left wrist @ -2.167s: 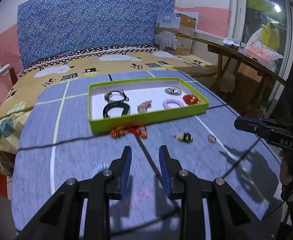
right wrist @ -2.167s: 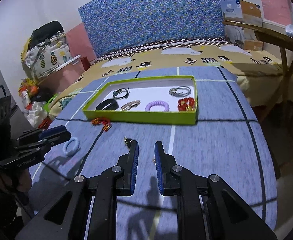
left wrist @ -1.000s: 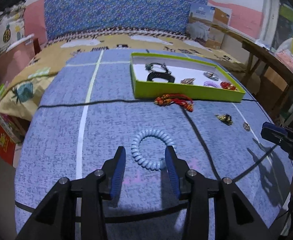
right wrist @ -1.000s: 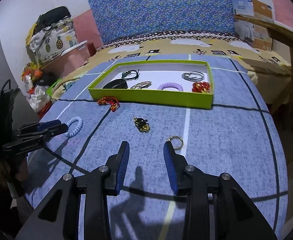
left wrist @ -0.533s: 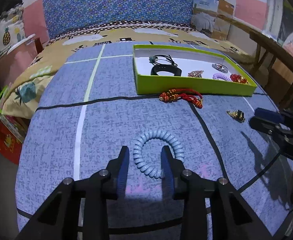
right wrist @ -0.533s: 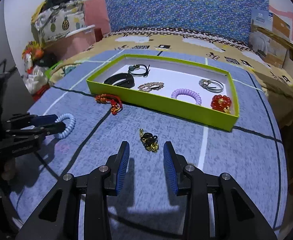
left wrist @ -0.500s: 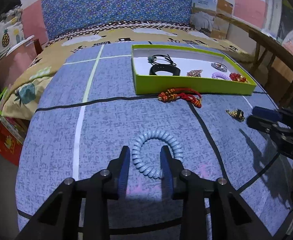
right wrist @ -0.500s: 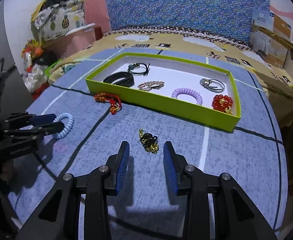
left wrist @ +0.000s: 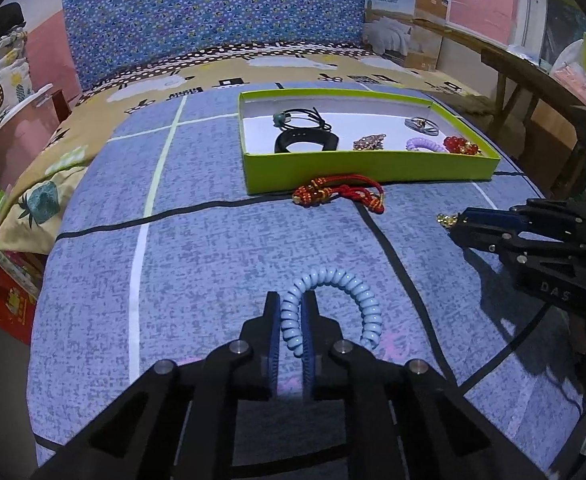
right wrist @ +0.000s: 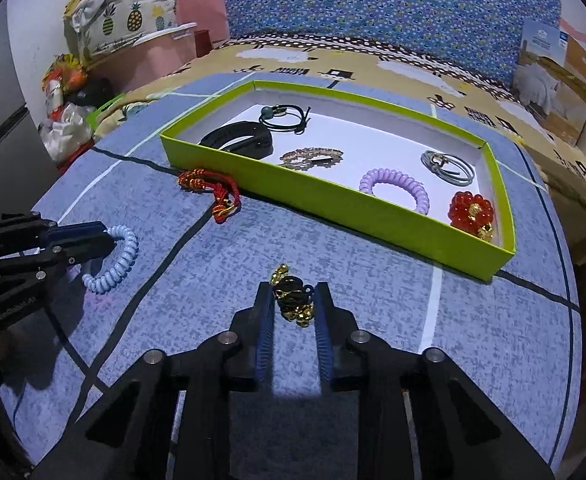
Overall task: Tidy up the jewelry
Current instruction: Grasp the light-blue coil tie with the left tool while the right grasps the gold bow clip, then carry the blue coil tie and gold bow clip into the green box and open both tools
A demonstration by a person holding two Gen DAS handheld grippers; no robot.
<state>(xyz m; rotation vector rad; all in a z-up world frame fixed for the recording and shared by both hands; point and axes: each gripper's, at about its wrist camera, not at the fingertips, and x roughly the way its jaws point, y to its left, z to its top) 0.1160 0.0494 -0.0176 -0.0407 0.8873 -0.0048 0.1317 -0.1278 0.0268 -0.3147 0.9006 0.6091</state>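
My left gripper (left wrist: 291, 304) is shut on one side of a light blue coil hair tie (left wrist: 353, 284) on the blue bedspread; it also shows in the right wrist view (right wrist: 119, 258). My right gripper (right wrist: 293, 294) is open, its fingers on either side of a black and gold beaded bracelet (right wrist: 293, 300) that lies on the cloth. A red and gold knotted cord (left wrist: 341, 194) lies against the front wall of the green tray (left wrist: 373, 168). The tray holds a black band (right wrist: 239, 140), a purple coil tie (right wrist: 397, 186), a red bead bracelet (right wrist: 471, 208) and other pieces.
The bed drops off at the left, with bags and boxes on the floor (left wrist: 9, 280). A wooden bench (left wrist: 533, 76) stands to the right. A blue patterned headboard (left wrist: 229, 12) is at the back.
My left gripper has closed onto the blue coil tie. My right gripper has moved forward so the black and gold bracelet now lies between its fingers.
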